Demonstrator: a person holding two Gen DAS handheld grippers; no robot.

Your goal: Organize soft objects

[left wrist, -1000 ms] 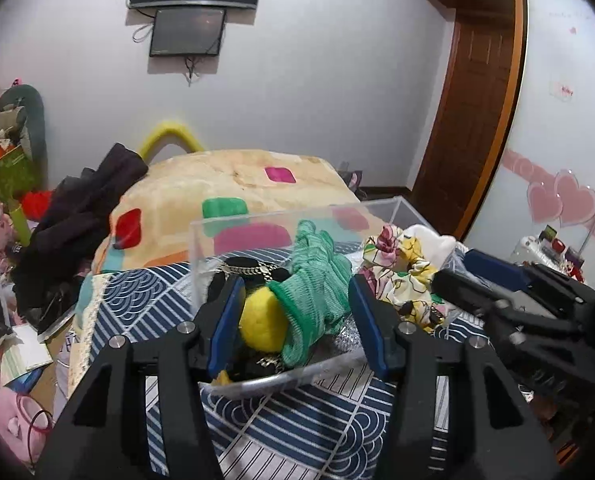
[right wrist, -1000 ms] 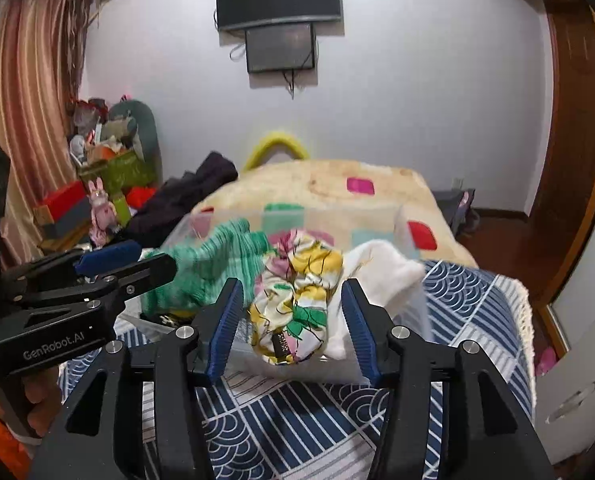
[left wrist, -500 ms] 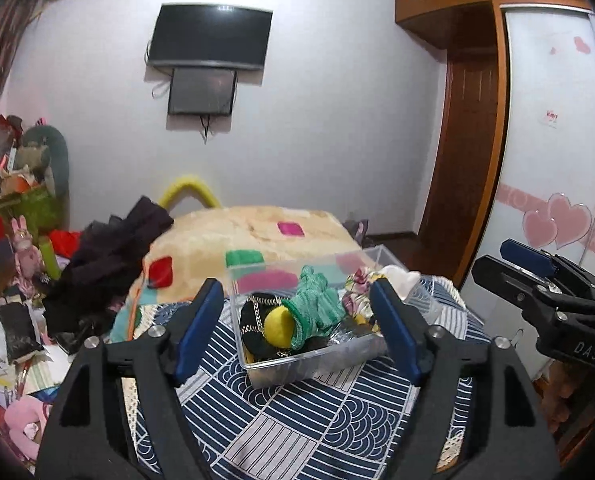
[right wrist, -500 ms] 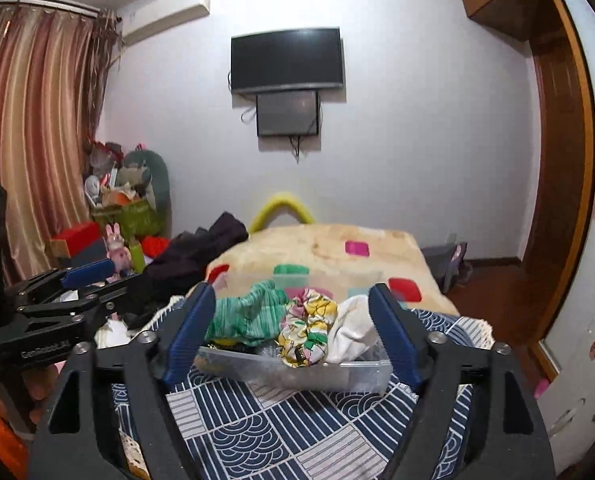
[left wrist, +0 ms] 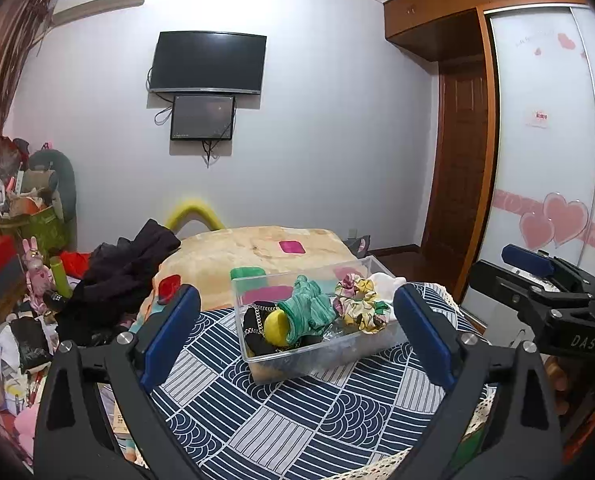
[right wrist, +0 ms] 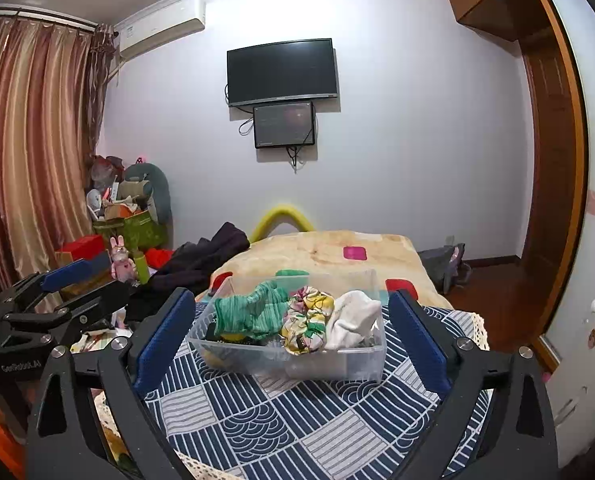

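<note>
A clear plastic box (left wrist: 257, 350) (right wrist: 337, 364) stands on a navy patterned cloth (left wrist: 297, 420) (right wrist: 297, 420). It holds a green knit piece (left wrist: 309, 312) (right wrist: 253, 312), a yellow ball (left wrist: 275, 326), a floral scrunchie (left wrist: 361, 308) (right wrist: 305, 320) and a white sock (left wrist: 385, 280) (right wrist: 353, 316). My left gripper (left wrist: 293, 336) is open and empty, well back from the box. My right gripper (right wrist: 291, 340) is open and empty, also back from the box. Each gripper shows at the side of the other's view.
Behind the cloth lies a beige blanket with coloured patches (left wrist: 265, 248) (right wrist: 337, 248) and a pile of dark clothes (left wrist: 125, 272) (right wrist: 209, 256). Clutter, boxes and a pink toy rabbit (left wrist: 35, 268) fill the left floor. A wooden door (left wrist: 461, 160) and wardrobe stand right.
Both grippers have pulled back and up from the box and opened wider. The box now looks small and far, its contents left inside.
</note>
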